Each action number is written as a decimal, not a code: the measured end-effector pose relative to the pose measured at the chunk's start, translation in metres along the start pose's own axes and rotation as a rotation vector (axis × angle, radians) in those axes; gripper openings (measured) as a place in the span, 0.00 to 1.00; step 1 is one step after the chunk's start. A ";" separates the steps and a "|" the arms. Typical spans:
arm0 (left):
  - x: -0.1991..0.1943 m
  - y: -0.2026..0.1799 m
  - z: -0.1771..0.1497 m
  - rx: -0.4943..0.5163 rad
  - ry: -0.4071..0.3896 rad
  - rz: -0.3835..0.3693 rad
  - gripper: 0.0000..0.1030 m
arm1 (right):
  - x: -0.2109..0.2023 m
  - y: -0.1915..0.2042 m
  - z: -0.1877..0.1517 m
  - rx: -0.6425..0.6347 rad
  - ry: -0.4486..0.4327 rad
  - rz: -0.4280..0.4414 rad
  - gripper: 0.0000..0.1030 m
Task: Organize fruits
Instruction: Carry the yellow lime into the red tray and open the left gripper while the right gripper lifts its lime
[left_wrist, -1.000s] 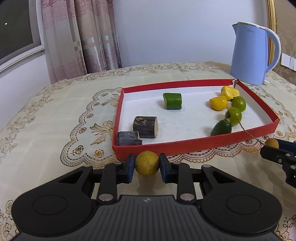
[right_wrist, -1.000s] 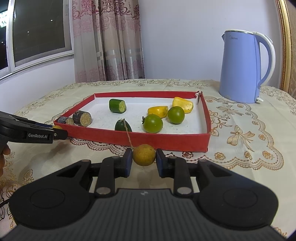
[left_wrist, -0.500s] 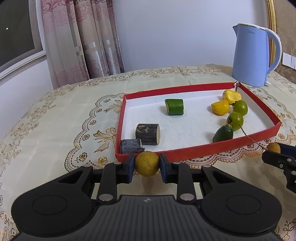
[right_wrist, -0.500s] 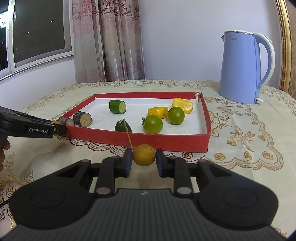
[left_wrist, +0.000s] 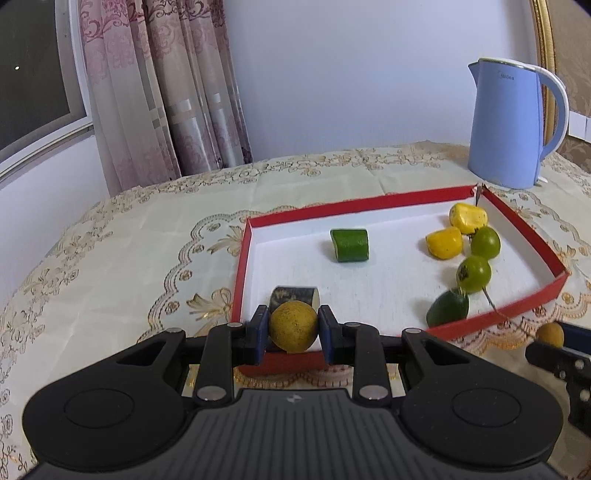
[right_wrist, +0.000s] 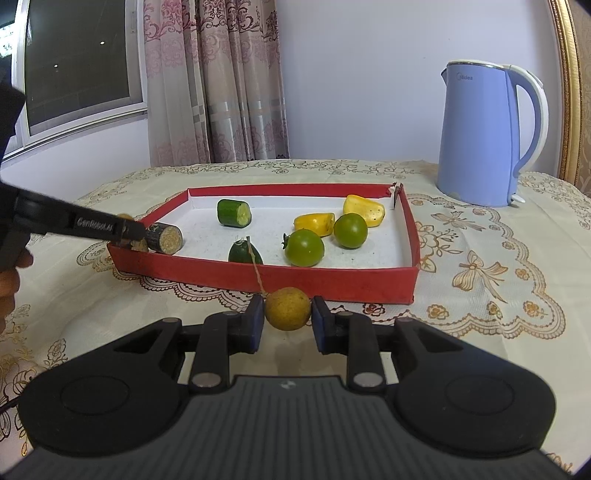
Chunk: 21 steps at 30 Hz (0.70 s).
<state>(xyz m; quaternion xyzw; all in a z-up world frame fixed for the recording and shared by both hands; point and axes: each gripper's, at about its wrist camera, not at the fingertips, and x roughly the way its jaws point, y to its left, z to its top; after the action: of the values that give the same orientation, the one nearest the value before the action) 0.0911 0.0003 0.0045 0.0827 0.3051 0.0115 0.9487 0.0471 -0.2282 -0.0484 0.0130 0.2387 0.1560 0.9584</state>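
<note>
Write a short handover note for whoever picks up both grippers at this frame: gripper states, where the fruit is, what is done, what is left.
Left gripper: shut on a round yellow-brown fruit, held at the near-left corner of the red tray, above its front wall.
Right gripper: shut on a second yellow-brown fruit, in front of the tray's front wall, outside it; a thin stem runs from it over the wall.
In the tray: cucumber piece, two yellow pieces, two round green fruits, a dark green fruit, a dark-skinned cut cylinder.
Done: those seven are inside.
Left: put both held fruits in the tray and release.
</note>
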 end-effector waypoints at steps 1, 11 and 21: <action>0.001 0.000 0.003 0.000 -0.002 0.002 0.27 | 0.000 0.000 0.000 0.000 0.000 0.001 0.25; 0.016 -0.011 0.021 0.024 -0.014 0.017 0.27 | 0.000 -0.001 0.000 0.008 -0.002 0.004 0.25; 0.040 -0.023 0.034 0.042 0.005 0.024 0.27 | -0.002 -0.002 0.000 0.016 -0.011 0.003 0.25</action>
<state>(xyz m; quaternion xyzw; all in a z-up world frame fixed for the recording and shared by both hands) 0.1430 -0.0246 0.0046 0.1063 0.3065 0.0169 0.9458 0.0461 -0.2302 -0.0481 0.0217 0.2345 0.1553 0.9594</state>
